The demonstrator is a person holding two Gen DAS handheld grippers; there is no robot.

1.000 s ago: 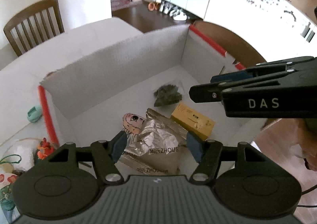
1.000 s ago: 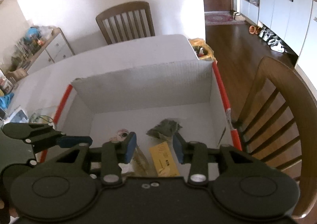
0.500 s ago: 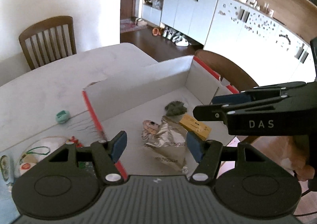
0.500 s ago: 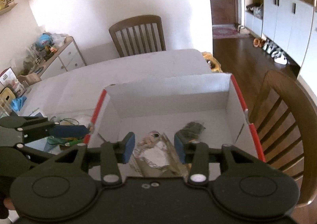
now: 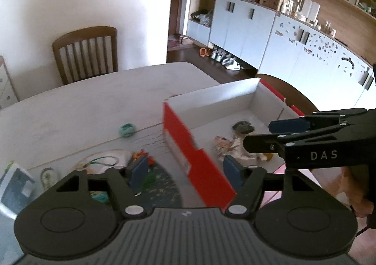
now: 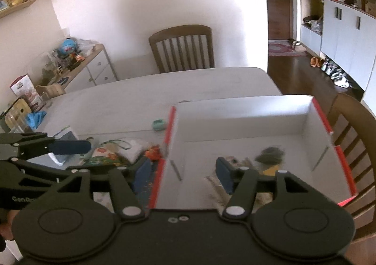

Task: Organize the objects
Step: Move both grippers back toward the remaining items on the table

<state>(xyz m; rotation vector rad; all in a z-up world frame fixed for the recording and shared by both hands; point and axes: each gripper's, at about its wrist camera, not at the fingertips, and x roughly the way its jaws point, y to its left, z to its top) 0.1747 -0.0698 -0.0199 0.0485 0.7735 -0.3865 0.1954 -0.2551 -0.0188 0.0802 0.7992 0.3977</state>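
A red-sided cardboard box (image 5: pixel 188 145) with a white inside (image 6: pixel 249 124) stands on the white table. It holds a dark green bundle (image 6: pixel 270 155), a small doll face (image 5: pixel 222 144), a silver foil bag and a yellow box (image 6: pixel 270 171). My left gripper (image 5: pixel 185 171) is open and empty above the box's left wall. My right gripper (image 6: pixel 183 174) is open and empty, raised above the box's near left side. Left of the box lie a teal round thing (image 6: pixel 159 124), a white pouch with a green cord (image 6: pixel 127 145) and an orange toy (image 6: pixel 152 151).
A blue-white packet (image 6: pixel 65 138) lies at the table's left. Wooden chairs stand at the far side (image 6: pixel 183 49) and to the right of the box (image 6: pixel 352 138). A sideboard with clutter (image 6: pixel 77 65) is at the back left. Cabinets line the right wall.
Both grippers have pulled back, risen and shifted left, out of the box. The loose things left of the box have come into view. Both stay open.
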